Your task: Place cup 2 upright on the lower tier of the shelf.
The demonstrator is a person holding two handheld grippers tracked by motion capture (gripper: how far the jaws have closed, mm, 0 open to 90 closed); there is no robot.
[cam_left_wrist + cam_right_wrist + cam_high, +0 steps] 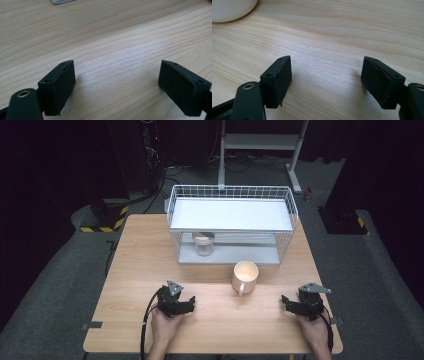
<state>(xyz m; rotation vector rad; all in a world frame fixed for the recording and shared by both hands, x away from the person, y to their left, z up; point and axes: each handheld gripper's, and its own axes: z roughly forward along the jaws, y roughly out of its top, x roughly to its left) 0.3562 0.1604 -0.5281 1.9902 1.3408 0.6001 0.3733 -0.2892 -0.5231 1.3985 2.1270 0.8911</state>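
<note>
Overhead, the left gripper (190, 303) and right gripper (285, 302) rest near the table's (130, 270) front edge, each in a hand, with the mug (245, 276) upright between them, nearer the right one, before the rack (230, 222). Along the left gripper (117, 82), jaws stand apart over bare wood, holding nothing; along the right gripper (325, 80), likewise apart and empty, the mug (232, 10) at the top left corner

High view overhead, gripper views close, sharing the wooden table (130, 270)

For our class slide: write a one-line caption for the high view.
Two open grippers, left and right, rest on the table near a cream mug.
</note>
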